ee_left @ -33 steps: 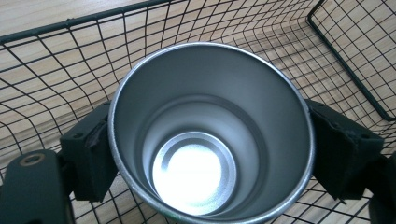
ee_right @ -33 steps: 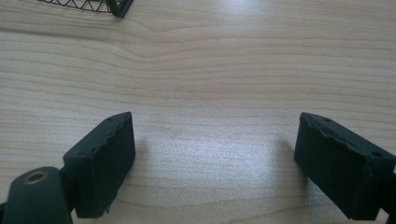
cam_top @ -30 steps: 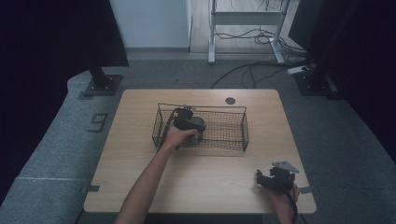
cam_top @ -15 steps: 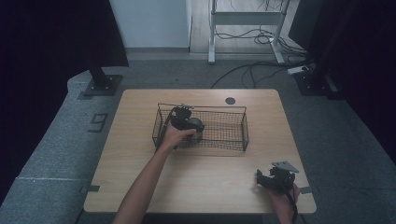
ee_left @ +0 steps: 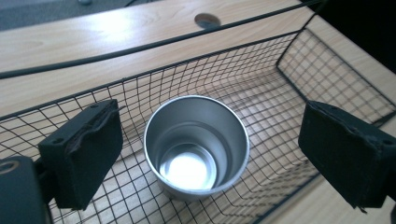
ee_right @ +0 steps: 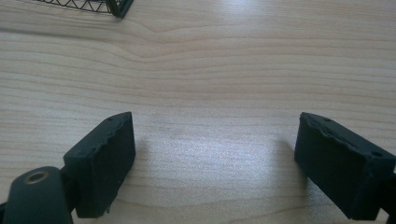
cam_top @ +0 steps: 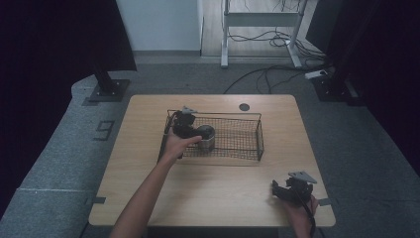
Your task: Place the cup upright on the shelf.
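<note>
The left gripper view shows the cup (ee_left: 196,147) upright, mouth up, at the basket's (ee_left: 322,60) left end, between the released left tongs (ee_left: 212,154). The right tongs (ee_right: 224,163), also released, rest near the desk's (cam_top: 218,183) front right corner.

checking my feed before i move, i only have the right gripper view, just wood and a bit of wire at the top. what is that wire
Observer: It is a corner of a wire basket standing mid-table in the high view.
Operator: anything in it
Observer: Yes, a metal cup stands upright in the basket's left end, open side up and looking empty in the left gripper view.
Operator: where's the left gripper
Observer: The left gripper is over that end of the basket, jaws open with the cup between them, not touching it.
Operator: and mine
Observer: The right gripper is open at the table's near right corner, well apart from the basket.
</note>
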Demonstrator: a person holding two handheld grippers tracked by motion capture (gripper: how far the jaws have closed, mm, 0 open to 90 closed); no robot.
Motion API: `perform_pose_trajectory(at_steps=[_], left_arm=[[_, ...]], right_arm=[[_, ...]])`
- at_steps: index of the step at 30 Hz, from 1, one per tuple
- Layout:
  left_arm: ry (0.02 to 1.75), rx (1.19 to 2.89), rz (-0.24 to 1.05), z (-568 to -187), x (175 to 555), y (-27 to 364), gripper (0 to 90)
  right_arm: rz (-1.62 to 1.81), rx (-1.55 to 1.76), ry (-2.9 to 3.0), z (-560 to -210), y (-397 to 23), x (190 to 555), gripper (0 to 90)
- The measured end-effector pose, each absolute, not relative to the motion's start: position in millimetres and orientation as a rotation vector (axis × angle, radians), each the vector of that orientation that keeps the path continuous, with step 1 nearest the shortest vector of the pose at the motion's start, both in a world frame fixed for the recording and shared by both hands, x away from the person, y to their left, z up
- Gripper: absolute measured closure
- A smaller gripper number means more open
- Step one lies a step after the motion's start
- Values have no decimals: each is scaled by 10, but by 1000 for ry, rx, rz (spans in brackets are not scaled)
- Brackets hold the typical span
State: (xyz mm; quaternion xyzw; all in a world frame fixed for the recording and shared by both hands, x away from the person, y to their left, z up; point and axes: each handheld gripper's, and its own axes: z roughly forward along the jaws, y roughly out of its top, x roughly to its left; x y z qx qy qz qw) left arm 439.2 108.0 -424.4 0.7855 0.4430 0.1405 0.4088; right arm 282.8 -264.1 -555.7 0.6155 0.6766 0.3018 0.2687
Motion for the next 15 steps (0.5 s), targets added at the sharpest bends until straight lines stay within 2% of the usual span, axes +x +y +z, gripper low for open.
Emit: perform_pose_trajectory(at_steps=[7, 15], left_arm=[[1048, 1958, 342, -4126, 4147, 1204, 80], [990, 1966, 343, -4179, 3868, 1350, 86]], right_arm=[[815, 1659, 1825, -5557, -2642, 2828, 123], [815, 1660, 1825, -5557, -2642, 2828, 123]])
